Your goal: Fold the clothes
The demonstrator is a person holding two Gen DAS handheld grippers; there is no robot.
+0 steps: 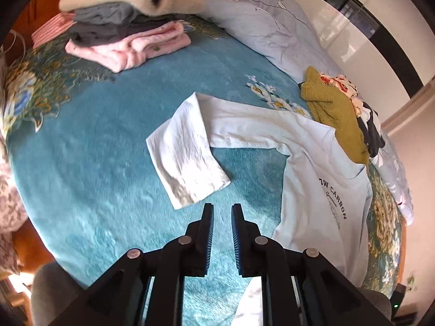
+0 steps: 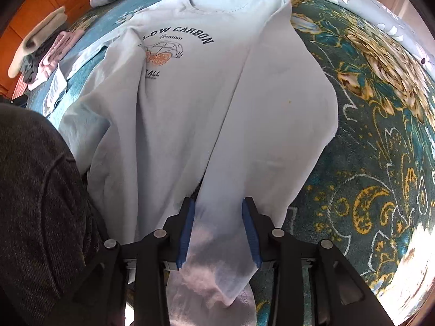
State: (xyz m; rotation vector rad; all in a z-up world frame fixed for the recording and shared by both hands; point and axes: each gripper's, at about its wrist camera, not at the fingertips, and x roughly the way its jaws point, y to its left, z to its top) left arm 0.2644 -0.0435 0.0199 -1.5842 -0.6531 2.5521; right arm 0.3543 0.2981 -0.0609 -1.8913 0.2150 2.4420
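Smooth pale-blue shirt [image 2: 190, 125] lies rumpled on plush teal blanket [image 1: 95, 163].

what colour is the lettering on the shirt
Dark navy, nearly black, on the pale blue shirt; the lettering shows best in the right wrist view.

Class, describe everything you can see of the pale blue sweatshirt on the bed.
The pale blue sweatshirt lies front-up on the teal floral blanket, soft cotton by its look. Dark "LOW CARBON" lettering arcs over a car graphic. One sleeve stretches sideways, bent over; the other lies between the open right gripper fingers. Its collar touches a mustard knit.
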